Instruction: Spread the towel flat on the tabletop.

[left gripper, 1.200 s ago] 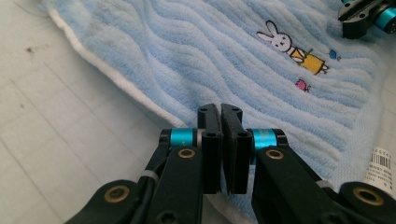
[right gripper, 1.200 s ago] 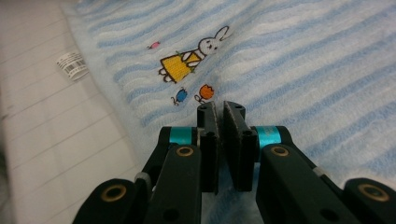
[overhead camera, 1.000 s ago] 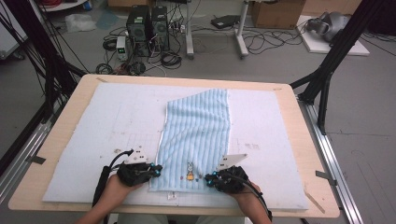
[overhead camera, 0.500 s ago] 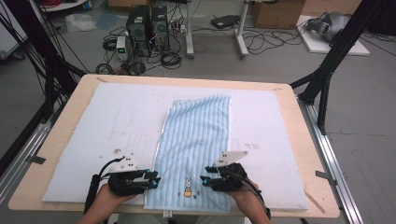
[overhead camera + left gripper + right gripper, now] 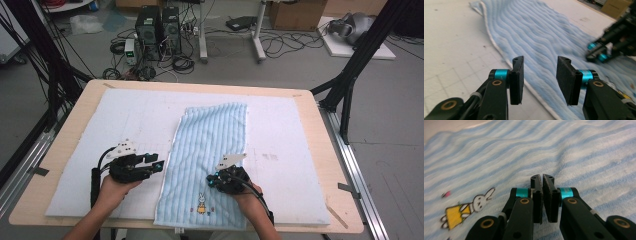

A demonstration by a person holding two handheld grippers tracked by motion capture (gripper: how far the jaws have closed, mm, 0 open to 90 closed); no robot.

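A light blue striped towel (image 5: pixel 210 145) lies flat on the white mat, its rabbit print (image 5: pixel 201 202) near the front edge. My left gripper (image 5: pixel 158 164) hovers just left of the towel's white-trimmed left edge (image 5: pixel 499 48); it is open (image 5: pixel 541 77) with nothing between the pads. Over the towel's near right part, my right gripper (image 5: pixel 212 181) points left. Its jaws are shut (image 5: pixel 542 192) with no cloth seen between them, just above the striped towel (image 5: pixel 574 152), with the rabbit print (image 5: pixel 466 210) to their left. The left gripper view also catches the right gripper (image 5: pixel 606 46), blurred.
The white foam mat (image 5: pixel 115 120) covers most of the wooden table (image 5: pixel 75 107). Black frame posts (image 5: pixel 350 70) stand at both sides. Computers and cables (image 5: pixel 155 30) sit on the floor beyond the far edge.
The towel has slid toward the near edge and straightened. My left gripper has let go, opened and moved left off the towel. The right gripper has shifted slightly forward over the cloth.
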